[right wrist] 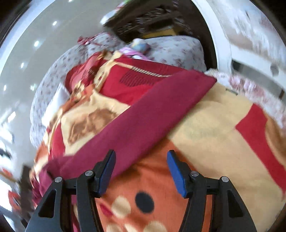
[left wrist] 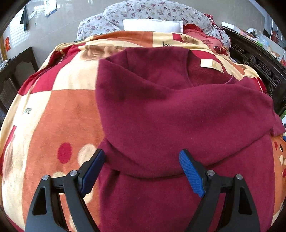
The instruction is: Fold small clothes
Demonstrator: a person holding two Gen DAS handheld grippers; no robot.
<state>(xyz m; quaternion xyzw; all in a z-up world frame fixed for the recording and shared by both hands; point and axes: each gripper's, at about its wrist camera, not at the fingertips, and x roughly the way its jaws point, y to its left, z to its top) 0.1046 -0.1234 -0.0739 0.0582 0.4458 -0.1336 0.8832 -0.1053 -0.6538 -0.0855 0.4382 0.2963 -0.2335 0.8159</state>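
A maroon fleece top [left wrist: 178, 114] lies on a patterned blanket [left wrist: 59, 110], its sleeve folded across the body and a cream neck label [left wrist: 211, 65] showing. My left gripper [left wrist: 143, 160] is open and empty, its blue pads either side of a fold in the top. In the blurred right wrist view a maroon sleeve [right wrist: 143, 116] stretches diagonally over the blanket [right wrist: 211, 142]. My right gripper [right wrist: 141, 167] is open and empty, just right of the sleeve's lower edge.
Floral bedding [left wrist: 153, 12] and a white pillow [left wrist: 152, 25] lie at the far end of the bed. A dark carved wooden frame [left wrist: 257, 66] runs along the right side. A dark chair [left wrist: 16, 71] stands at the left.
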